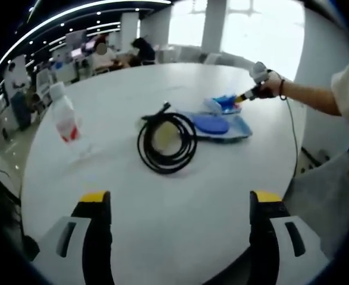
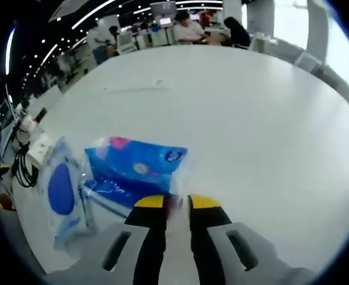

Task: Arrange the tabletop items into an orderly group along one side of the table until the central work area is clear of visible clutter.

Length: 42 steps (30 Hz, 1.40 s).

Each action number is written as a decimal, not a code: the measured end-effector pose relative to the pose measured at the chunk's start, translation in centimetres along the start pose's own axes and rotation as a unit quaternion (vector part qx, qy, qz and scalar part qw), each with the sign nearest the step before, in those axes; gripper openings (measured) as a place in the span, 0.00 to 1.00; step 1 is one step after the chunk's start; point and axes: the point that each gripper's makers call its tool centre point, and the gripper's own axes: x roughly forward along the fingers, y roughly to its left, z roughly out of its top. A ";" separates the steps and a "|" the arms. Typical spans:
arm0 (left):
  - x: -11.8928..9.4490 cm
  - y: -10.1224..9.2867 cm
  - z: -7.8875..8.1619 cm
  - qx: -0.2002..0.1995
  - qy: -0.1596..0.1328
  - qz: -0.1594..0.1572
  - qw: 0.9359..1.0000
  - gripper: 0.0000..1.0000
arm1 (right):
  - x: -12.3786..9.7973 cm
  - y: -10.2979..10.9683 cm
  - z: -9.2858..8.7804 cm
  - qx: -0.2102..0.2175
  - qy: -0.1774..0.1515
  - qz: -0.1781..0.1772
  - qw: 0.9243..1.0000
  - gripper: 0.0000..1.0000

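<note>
I work over a large round white table (image 1: pixel 162 237). On it lies a coiled black cable (image 1: pixel 166 142), and just beside that a flat clear plastic pouch with a blue oval inside (image 1: pixel 213 125). A blue plastic tissue pack (image 2: pixel 137 167) rests next to the pouch. A clear plastic bottle with a red label (image 1: pixel 63 113) stands well apart.

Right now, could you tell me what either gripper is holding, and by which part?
The right gripper is pinching the blue tissue pack by its near edge, jaws almost closed on the wrapper. The left gripper is open and holds nothing.
</note>
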 end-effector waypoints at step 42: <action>-2.1 -0.3 1.8 0.015 -0.038 -0.003 0.999 0.94 | -8.1 16.9 2.6 -0.019 -0.050 0.125 0.991 0.94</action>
